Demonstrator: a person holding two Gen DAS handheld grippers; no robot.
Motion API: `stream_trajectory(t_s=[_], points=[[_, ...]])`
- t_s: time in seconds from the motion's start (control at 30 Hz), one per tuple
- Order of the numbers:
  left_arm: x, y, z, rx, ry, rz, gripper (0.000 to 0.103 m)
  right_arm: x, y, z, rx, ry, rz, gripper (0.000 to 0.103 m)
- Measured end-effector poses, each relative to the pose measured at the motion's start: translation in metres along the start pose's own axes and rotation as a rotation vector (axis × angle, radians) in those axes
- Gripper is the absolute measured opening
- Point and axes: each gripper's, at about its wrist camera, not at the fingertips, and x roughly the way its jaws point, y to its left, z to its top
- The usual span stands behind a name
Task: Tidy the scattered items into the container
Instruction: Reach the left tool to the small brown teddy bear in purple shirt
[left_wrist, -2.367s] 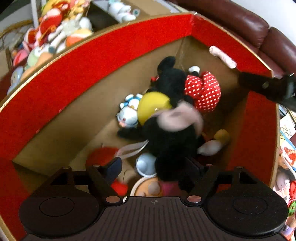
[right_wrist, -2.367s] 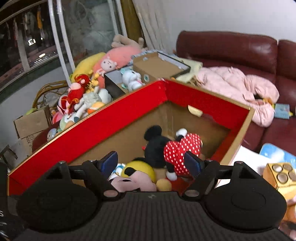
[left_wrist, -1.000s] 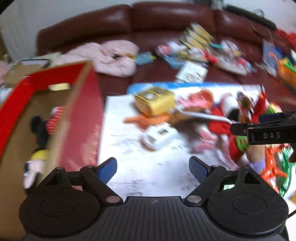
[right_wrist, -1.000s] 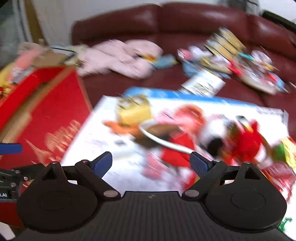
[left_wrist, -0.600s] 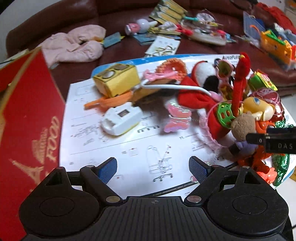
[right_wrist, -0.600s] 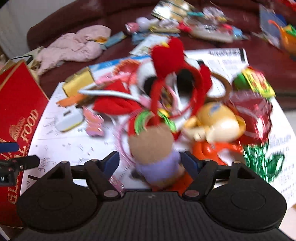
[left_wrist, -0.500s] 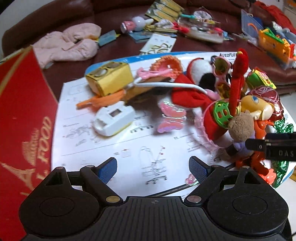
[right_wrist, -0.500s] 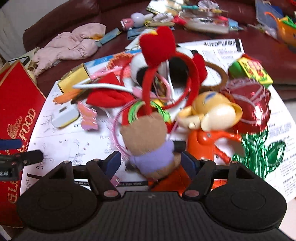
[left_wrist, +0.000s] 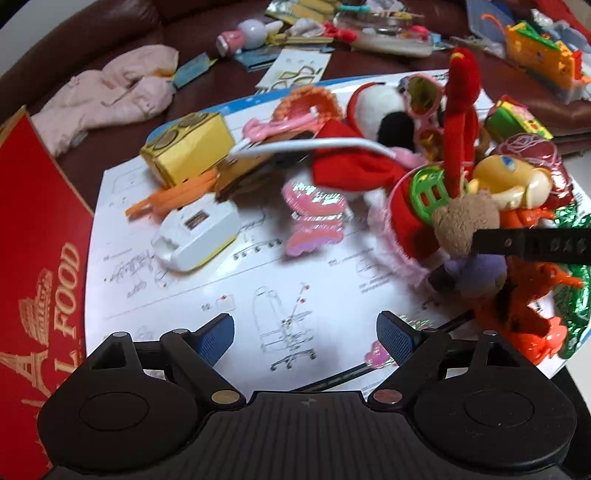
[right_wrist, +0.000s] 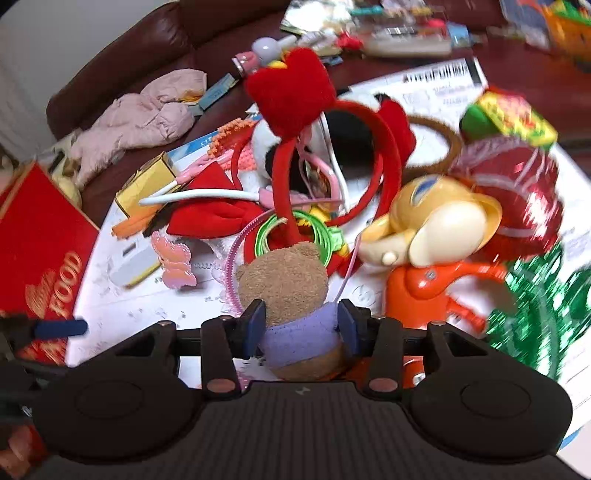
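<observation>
**Inspector A:** Right claw (right_wrist: 301, 325), condition?

**Inspector B:** Its jaws are closing, and a small brown plush bear (right_wrist: 286, 280) in a purple top sits between them. The blue pads flank the purple body on both sides and appear to be in contact with the fabric. The left wrist view shows one black finger of this claw crossing in front of the bear.

**Inspector A:** Left claw (left_wrist: 304, 334)?

**Inspector B:** Released. Jaws stand wide apart with nothing between them. It hangs above a bare part of the white printed sheet (left_wrist: 207, 284) that covers the desk.

**Inspector A:** Location of the bear?

**Inspector B:** At the near edge of the toy pile on the sheet. A red plush headband (right_wrist: 295, 96) rises just behind it. Green plastic rings (right_wrist: 317, 232) lie beside the bear's head. An orange plastic doll with a large yellow head (right_wrist: 436, 225) lies just to its right.

**Inspector A:** Other scattered items?

**Inspector B:** A yellow box (left_wrist: 188, 146), a white plastic device (left_wrist: 197, 236) and a pink butterfly clip (left_wrist: 316, 225) lie apart on the sheet.

**Inspector A:** The container?

**Inspector B:** The red cardboard box (left_wrist: 33, 236) with gold lettering stands at the left edge of the sheet, well apart from the bear.
</observation>
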Motion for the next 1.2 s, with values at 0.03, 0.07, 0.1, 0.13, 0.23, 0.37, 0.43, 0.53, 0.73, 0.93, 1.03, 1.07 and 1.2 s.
stream_trajectory(t_s=[0.03,0.07,0.1,0.13,0.23,0.37,0.43,0.53,0.73,0.93,1.03,1.07,1.2], points=[[0.001,0.003,-0.002,-0.007,0.004,0.005,0.091,0.001,0.002,-0.001,0.005,0.006,0.015,0.050],[0.002,0.006,-0.003,-0.014,0.010,0.007,0.091,0.003,0.005,-0.002,0.013,0.019,0.043,0.050],[0.003,0.009,-0.005,-0.021,0.015,0.010,0.091,0.005,0.008,-0.003,0.017,0.036,0.075,0.050],[0.004,0.012,-0.006,-0.029,0.021,0.014,0.091,0.007,0.014,-0.005,0.021,0.056,0.113,0.050],[0.004,0.020,-0.011,-0.047,0.033,0.026,0.091,0.015,0.029,-0.009,0.044,0.099,0.226,0.050],[0.004,0.023,-0.016,-0.039,0.040,0.037,0.091,0.015,0.039,-0.005,0.030,0.082,0.260,0.050],[0.004,0.019,-0.016,-0.019,0.035,0.035,0.091,0.012,0.035,-0.001,0.041,0.063,0.246,0.050],[0.005,0.002,-0.015,0.046,0.024,0.010,0.091,0.007,0.020,0.001,0.070,0.032,0.187,0.050],[0.010,-0.042,-0.010,0.210,-0.009,-0.087,0.092,0.012,-0.006,-0.007,0.115,0.055,0.097,0.050],[0.034,-0.071,-0.005,0.308,-0.001,-0.096,0.091,0.021,-0.007,-0.005,0.120,0.077,0.129,0.050],[0.041,-0.066,-0.001,0.284,0.008,-0.134,0.074,0.030,-0.006,-0.002,0.124,0.099,0.146,0.050],[0.042,-0.062,0.000,0.262,0.017,-0.165,0.064,0.034,-0.007,-0.001,0.132,0.108,0.152,0.050],[0.039,-0.045,-0.002,0.209,0.024,-0.224,0.045,0.041,-0.003,0.000,0.170,0.149,0.223,0.050]])
